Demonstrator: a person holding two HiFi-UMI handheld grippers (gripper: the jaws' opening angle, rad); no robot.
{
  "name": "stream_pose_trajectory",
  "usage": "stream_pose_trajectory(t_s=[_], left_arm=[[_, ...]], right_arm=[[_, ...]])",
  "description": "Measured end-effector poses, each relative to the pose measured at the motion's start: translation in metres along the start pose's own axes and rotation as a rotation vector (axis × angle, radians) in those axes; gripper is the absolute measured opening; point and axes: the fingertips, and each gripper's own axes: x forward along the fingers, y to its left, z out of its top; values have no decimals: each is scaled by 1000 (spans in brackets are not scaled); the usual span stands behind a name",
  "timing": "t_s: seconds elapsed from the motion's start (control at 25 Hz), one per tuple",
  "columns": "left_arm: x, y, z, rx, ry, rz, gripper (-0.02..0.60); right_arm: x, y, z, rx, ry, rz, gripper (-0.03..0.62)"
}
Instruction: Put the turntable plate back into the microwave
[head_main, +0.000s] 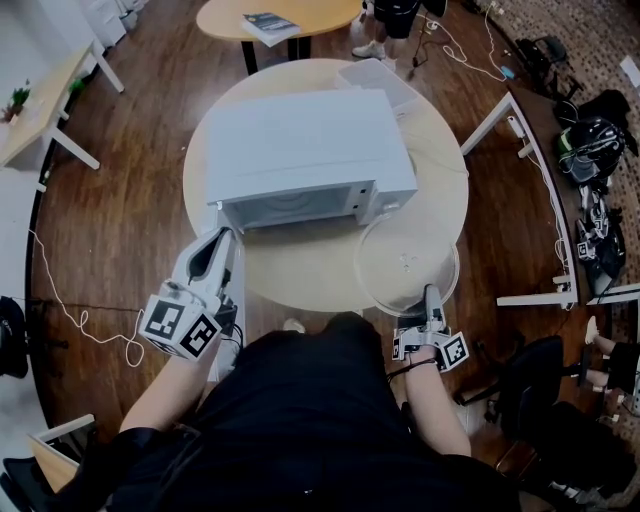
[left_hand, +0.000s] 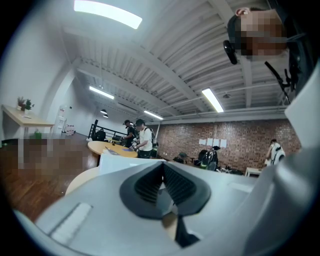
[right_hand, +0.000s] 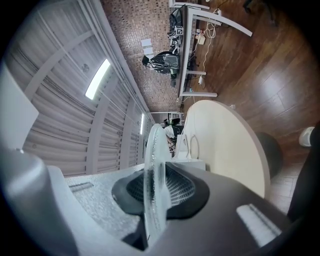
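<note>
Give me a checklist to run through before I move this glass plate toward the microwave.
1. Right gripper's jaws clamped on the rim of the clear round glass turntable plate: ok.
2. Door of the white boxy microwave open: not ok, it looks closed.
3. Left gripper at the microwave's front left corner, jaws together, gripping the door: cannot tell.
4. Round beige table bare between plate and microwave front: ok.
5. Microwave's inside ready for the plate: cannot tell, hidden.
</note>
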Motion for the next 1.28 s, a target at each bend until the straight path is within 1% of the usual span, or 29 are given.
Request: stream_pose_trajectory(t_s=[0.2,0.48,0.68,0.92,1.28], left_arm=[[-7,5,0,-11,-8,20,6],[-11,7,-2,-2,-5,39,6],[-13,10,0,-12,-13,58,6],[-16,11,-1,-2,-7,62,6],[-14,8,0,-9,-7,64,6]], right_arm=[[0,-4,-12,14,26,-4,38],[4,-6,-19,25,59,-9,40],[4,-8,-24,30,80,-12,40],[4,-6,-30,37,102,-11,40],[2,-6,-40,45,133,-9,40]])
